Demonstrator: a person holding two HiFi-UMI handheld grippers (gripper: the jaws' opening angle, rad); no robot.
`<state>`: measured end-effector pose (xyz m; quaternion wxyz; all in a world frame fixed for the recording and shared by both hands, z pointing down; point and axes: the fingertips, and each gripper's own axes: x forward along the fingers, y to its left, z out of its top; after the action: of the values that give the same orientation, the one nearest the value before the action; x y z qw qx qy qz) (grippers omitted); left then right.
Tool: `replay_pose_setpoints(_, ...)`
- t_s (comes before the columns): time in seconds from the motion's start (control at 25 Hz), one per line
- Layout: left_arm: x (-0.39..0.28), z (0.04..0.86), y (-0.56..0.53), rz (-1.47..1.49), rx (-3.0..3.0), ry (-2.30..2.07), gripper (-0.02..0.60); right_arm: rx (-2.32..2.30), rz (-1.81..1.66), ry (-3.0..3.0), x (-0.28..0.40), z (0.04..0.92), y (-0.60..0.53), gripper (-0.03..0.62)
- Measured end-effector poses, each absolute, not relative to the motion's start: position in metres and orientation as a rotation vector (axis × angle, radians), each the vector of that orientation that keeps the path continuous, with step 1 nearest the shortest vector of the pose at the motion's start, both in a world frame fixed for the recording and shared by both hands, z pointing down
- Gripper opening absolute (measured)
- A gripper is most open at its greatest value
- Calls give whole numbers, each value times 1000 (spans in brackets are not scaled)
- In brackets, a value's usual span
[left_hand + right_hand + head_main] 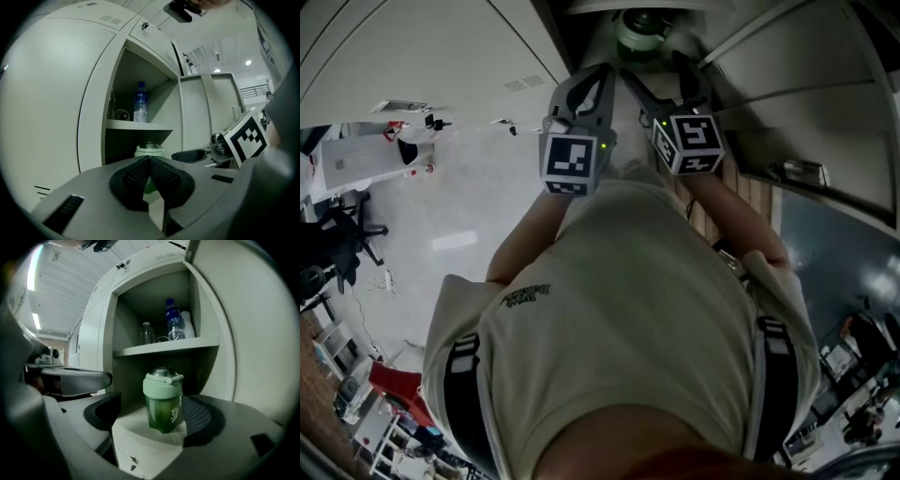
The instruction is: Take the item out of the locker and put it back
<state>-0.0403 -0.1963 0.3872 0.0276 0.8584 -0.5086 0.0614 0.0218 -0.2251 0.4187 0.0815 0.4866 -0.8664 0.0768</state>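
Long white ceiling strip lights (33,268) glare up-left of the fingers (202,417) of the right gripper (152,422). Beyond those fingers, the grey metal locker's lower compartment (127,380) sits shadowed. Every view bows and darkens at its rim.

Blue-capped water bottle (174,325) upper middle, smaller clear bottle (146,333) left of it; black office chair (342,234) at the head view's left edge

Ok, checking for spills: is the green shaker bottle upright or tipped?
Upright: the green shaker bottle stands on its base in the locker's lower compartment, lid on top.
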Motion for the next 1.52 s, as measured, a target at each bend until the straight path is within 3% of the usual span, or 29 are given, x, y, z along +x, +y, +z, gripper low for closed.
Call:
replay_pose_setpoints(0.56, -37, 433, -226, 203, 2659, -1535, 15, 1471, 215, -2504, 13, 471, -293, 411)
replay_pose_setpoints(0.6, -37, 434, -228, 200, 2662, -1536, 15, 1469, 220, -2506, 12, 472, -296, 440)
replay_pose_setpoints(0.88, -41, 441, -233, 201, 2664, -1530, 15, 1475, 225, -2510, 4, 479, -307, 443)
replay_pose_setpoints(1.0, -43, 444, -233, 203, 2660, -1534, 15, 1475, 210, -2520, 3, 478, -307, 411)
replay_pose_setpoints(1.52, -44, 436, -229, 198, 2657, -1563, 15, 1485, 166, -2582, 10, 462, -292, 403)
